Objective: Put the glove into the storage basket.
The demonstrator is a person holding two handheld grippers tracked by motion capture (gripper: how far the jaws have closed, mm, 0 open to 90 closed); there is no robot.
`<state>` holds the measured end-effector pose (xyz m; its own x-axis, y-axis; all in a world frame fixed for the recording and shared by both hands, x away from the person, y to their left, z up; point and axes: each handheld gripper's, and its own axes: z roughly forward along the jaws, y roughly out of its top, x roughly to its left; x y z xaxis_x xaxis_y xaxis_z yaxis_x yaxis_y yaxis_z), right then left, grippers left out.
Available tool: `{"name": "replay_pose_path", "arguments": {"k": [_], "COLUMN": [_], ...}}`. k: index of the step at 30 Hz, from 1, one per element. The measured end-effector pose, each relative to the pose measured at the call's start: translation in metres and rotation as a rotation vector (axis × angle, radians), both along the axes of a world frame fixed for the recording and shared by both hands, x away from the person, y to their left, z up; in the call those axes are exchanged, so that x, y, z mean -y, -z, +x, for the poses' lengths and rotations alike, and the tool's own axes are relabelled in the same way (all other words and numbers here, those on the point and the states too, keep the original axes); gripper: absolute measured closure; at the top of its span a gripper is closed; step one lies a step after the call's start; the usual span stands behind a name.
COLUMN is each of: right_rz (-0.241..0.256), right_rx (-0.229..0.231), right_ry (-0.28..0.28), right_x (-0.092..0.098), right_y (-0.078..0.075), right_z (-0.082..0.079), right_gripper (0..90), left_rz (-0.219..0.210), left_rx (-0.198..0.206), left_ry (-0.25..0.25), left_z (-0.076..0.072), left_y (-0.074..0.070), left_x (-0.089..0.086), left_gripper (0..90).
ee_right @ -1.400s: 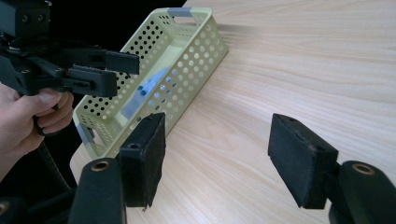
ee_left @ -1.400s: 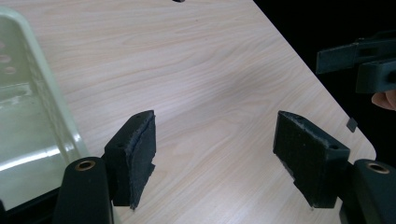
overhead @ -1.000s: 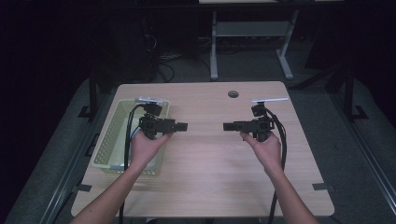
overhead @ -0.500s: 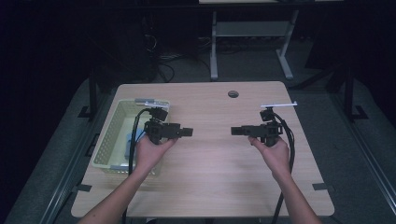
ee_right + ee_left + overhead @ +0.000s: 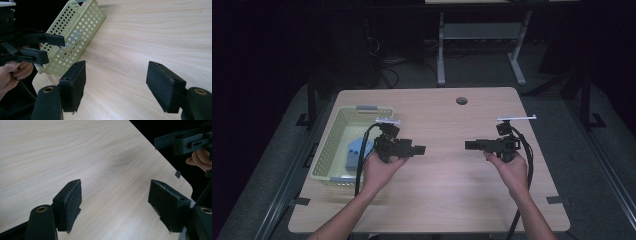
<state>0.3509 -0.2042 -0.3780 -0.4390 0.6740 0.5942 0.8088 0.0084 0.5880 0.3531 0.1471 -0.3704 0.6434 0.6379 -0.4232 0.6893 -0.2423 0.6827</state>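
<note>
Gripper views: both grippers (image 5: 446, 146) wide, empty

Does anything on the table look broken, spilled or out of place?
Nothing stands out. The basket sits level at the table's left edge with a blue item inside; both tongs, left and right, are open and hold nothing.

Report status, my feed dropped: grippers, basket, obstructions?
Left hand-held gripper open, empty. Right hand-held gripper open, empty. Basket beside left, untouched. No obstructions.

Matt pale wood-grain table (image 5: 447, 190); perforated yellow-green plastic basket (image 5: 332, 145); rough black pads (image 5: 73, 202).
</note>
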Motion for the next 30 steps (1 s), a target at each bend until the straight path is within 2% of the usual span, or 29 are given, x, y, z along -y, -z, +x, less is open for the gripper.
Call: {"name": "replay_pose_path", "arguments": {"k": [8, 18, 25, 30], "right_rz": [0.001, 0.0, 0.01, 0.016], "right_rx": [-0.014, -0.029, -0.047, -0.058], "right_ry": [0.006, 0.033, 0.053, 0.058], "right_x": [0.007, 0.023, 0.033, 0.037], "right_y": [0.01, 0.021, 0.032, 0.04], "right_z": [-0.006, -0.015, -0.021, -0.025], "right_gripper": [31.4, 31.0, 30.7, 30.5], "left_rz": [-0.005, -0.011, -0.001, -0.012], "left_rx": [-0.006, 0.0, 0.008, 0.003], "left_ry": [0.013, 0.041, 0.063, 0.07], "left_z": [-0.008, -0.017, -0.026, -0.029], "left_y": [0.01, 0.016, 0.022, 0.028], "left_x": [0.006, 0.017, 0.025, 0.028], "left_gripper": [26.6, 26.6, 26.6, 26.6]}}
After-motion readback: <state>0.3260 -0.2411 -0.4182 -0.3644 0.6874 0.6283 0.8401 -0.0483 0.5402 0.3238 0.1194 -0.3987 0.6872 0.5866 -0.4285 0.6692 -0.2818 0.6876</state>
